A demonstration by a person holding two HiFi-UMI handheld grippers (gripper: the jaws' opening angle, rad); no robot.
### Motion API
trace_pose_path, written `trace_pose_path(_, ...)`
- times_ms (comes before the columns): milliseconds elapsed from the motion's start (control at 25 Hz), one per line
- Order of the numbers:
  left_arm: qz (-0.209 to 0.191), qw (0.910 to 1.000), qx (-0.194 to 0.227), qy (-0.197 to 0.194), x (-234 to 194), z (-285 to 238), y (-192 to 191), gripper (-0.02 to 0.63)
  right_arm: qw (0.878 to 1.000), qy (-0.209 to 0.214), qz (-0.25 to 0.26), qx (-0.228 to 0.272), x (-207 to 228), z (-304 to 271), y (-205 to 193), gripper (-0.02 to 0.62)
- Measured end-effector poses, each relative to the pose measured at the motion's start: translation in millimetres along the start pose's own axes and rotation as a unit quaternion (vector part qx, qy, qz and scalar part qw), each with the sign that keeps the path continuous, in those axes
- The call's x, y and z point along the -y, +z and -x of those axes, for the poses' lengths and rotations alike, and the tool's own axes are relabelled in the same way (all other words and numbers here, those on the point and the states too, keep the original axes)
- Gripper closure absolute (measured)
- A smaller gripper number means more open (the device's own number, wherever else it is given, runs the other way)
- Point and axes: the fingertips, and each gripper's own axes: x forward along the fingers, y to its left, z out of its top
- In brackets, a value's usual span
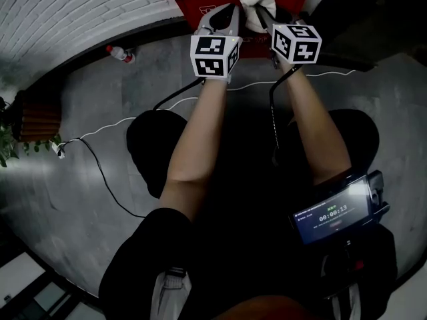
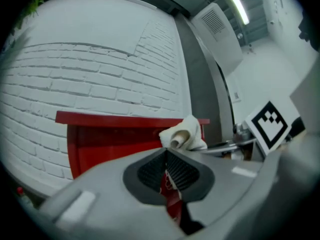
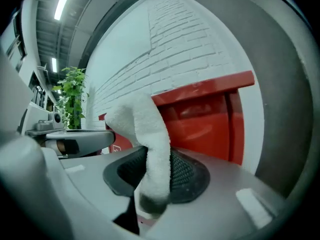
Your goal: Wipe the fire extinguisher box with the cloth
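Your right gripper [image 1: 265, 17] is clenched on the fluffy white cloth [image 3: 150, 134] at the flat top edge of the glossy red fire extinguisher box [image 3: 210, 114]. Your left gripper [image 1: 225, 17] has its ribbed pads pressed together, empty.

Both forearms [image 1: 197, 139] stretched forward, left tongs [image 2: 166, 156] seemingly closed, right tongs [image 1: 261, 13] clamping cloth [image 3: 145, 129]

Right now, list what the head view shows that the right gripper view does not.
Only the head view: a bottle and a white cable on the floor, and a timer screen. Only the right gripper view: the right tool clamped on the cloth, and a ceiling light. Both: the cloth, the red fire extinguisher box and the white brick wall.
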Motion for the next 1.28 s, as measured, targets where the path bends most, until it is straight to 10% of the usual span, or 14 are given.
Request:
trace_pose_path(840,0.016,0.9985,-0.012,-0.051,42.4,-30.8,-19.7,0.606,0.994,-0.100,-0.040,0.024,91.6,48.2,-6.6,0.491)
trace_pose_path(1280,0.010,0.9999,0.013,0.005,-6.2,20.0,-53.3,0.606,0.997,0.042,-0.019,0.064,-14.9,16.1,-24.2,0.492)
